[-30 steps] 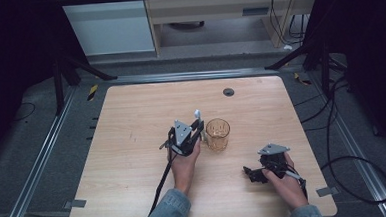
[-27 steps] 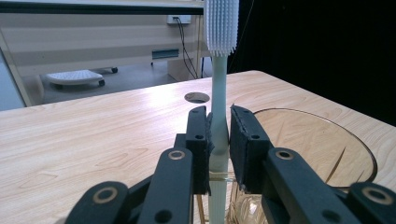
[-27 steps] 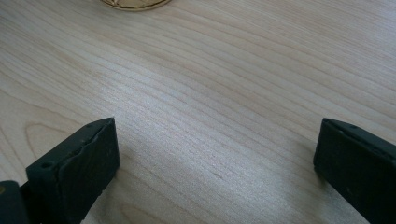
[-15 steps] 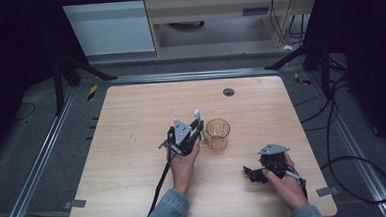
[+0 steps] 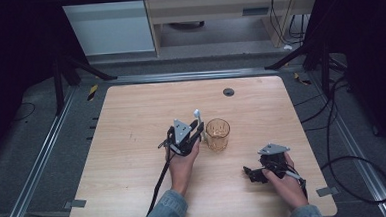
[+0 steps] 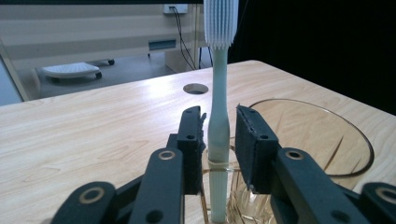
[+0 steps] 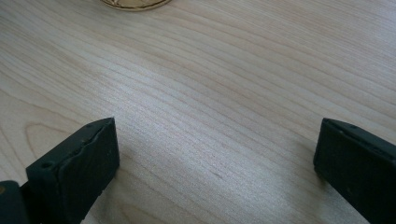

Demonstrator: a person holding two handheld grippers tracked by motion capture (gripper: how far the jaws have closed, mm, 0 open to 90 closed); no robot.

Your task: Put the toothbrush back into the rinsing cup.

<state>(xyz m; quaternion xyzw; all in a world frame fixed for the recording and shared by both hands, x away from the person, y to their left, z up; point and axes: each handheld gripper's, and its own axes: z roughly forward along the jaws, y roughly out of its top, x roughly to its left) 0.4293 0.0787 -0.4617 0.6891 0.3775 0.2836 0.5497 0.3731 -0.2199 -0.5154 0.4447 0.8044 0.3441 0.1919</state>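
left gripper (image 6: 219,140) pinching upright toothbrush (image 6: 218,121) beside amber glass (image 5: 217,134), right gripper (image 7: 217,163) spread wide over table (image 5: 131,116)

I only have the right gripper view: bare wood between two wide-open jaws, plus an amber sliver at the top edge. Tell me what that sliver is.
Observer: It is part of an amber cut-glass tumbler standing upright near the middle of the light wooden table.
Operator: Report the left gripper.
Observer: The left gripper is just left of the tumbler. Its jaws sit close on either side of a pale green toothbrush that stands upright, bristles up.
Operator: Say whether it is clamped.
Observer: I cannot tell. In the left gripper view a thin gap shows between the handle and one jaw.
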